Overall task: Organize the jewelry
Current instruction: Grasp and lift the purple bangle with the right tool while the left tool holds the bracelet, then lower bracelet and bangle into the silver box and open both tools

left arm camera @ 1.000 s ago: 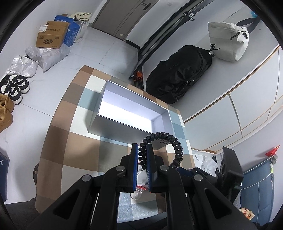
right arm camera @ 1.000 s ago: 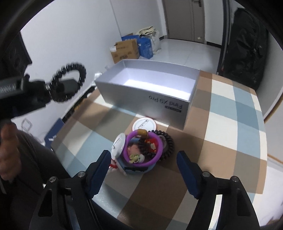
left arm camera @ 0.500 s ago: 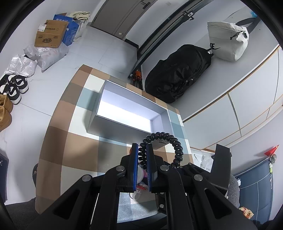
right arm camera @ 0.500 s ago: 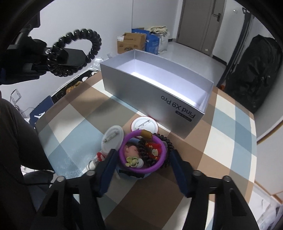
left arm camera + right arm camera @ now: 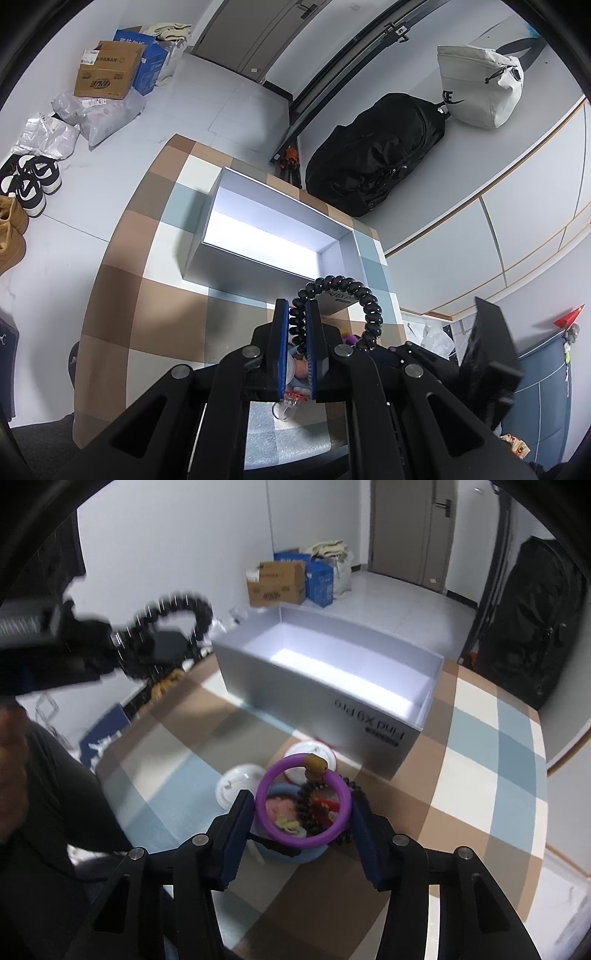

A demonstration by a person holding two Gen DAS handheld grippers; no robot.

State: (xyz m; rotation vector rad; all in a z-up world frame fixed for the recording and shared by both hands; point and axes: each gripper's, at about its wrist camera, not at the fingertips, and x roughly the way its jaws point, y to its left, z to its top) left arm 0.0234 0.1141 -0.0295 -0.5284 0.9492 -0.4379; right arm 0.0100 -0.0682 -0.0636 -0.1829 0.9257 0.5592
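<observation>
Bangle: purple rigid plastic ring, lower centre, light, slippery; grip opposite rims.
Right gripper: jaws closing around it, contact unclear.
Left gripper: clamped on black coiled hair tie.

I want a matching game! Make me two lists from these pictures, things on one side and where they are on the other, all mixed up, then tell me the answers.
Things:
1. black spiral coil bracelet
2. purple plastic bangle
3. open silver-grey cardboard box
4. brown cardboard carton

Places:
A. on the floor by the wall
B. standing empty on the checked tablecloth
C. pinched in the left gripper
D. between the right gripper's fingers, on the pile of trinkets

Pairs: 1-C, 2-D, 3-B, 4-A
</observation>
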